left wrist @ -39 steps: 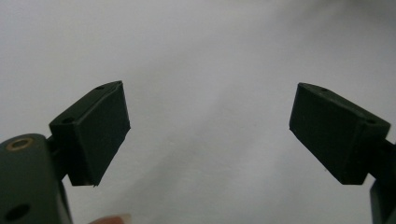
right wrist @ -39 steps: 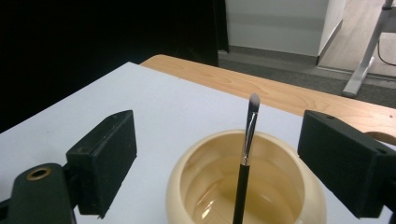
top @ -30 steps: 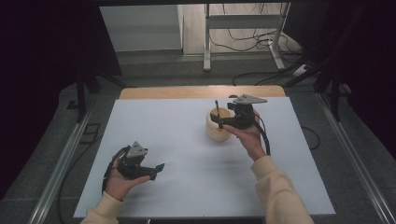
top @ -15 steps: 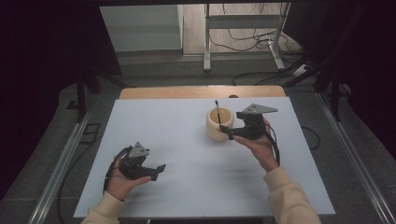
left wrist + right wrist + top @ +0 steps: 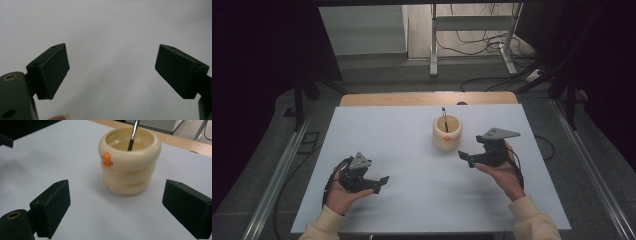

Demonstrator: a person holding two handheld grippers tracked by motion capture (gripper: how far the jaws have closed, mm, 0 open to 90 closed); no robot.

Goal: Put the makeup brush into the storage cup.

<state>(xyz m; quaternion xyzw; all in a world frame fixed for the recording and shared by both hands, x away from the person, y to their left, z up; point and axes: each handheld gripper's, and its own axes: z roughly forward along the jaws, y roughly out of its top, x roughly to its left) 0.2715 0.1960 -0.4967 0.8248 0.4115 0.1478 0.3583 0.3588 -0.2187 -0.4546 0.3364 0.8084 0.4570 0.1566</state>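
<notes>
At the left of the bench (image 5: 412,130), the person's left hand (image 5: 343,192) held the left gripper (image 5: 382,182) low over the pale sheet, near the front edge. Its grey three-cornered plate sat on top and a dark cable looped back past the wrist. The fingers (image 5: 48,71) stood wide apart with nothing between them; in the left gripper view, bare white surface lay in the gap, and a fingertip edged in at the bottom.

Toward the middle, slightly to the right and nearer the far side, stood the cream cup (image 5: 447,132), upright on the white sheet. It was shaped as three stacked rounded rings, with a small orange knob (image 5: 106,159) on the upper ring and faint lettering on the lowest one. A thin dark-tipped metal rod (image 5: 133,133) leaned inside it, poking out past the rim. Behind the sheet, a strip of bare wood (image 5: 427,98) ran along the bench's far edge.

To the right, the right hand (image 5: 504,172) cradled the right gripper (image 5: 466,157) from below, its plate on top and its cable trailing down by the wrist. This gripper lay just beside the cup on its near right side, pointed toward it but apart from it, not touching. Its fingers (image 5: 51,206) were spread wide and empty too; in the right gripper view the cup stood beyond them, framed in the gap, with clear sheet between the fingertips and its base.
</notes>
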